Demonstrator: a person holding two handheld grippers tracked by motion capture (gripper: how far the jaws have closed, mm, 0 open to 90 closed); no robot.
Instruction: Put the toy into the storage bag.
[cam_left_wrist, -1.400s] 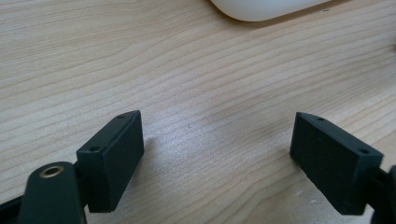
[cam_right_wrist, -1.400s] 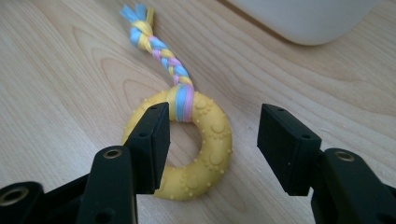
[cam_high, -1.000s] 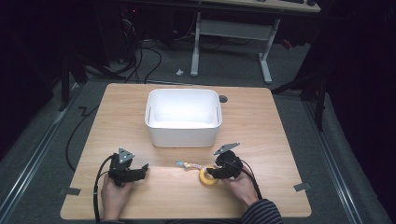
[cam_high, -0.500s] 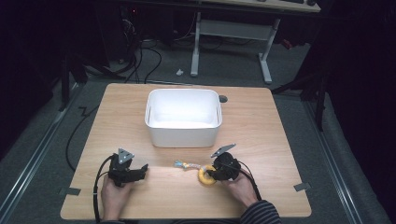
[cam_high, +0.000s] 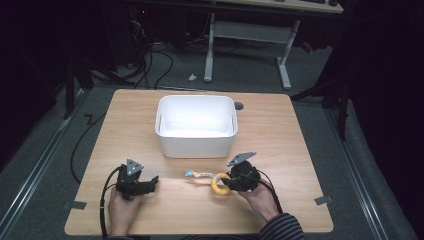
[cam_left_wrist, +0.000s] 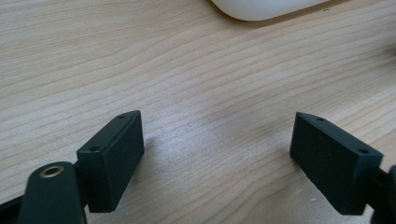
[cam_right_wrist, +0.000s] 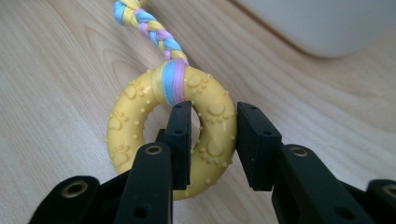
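Dark floor and cables surround one wooden table (cam_high: 300, 140). On it stands one white bin (cam_high: 196, 125), its inside bare. Two grippers rest nearer the person. One yellow ring toy (cam_right_wrist: 205, 126) with a braided rope tail (cam_right_wrist: 149, 28) lies just before the bin. The right gripper (cam_right_wrist: 212, 140) has just closed, one jaw through the ring's hole, pinching its side. The left gripper (cam_left_wrist: 217, 149) gapes wide over bare wood.
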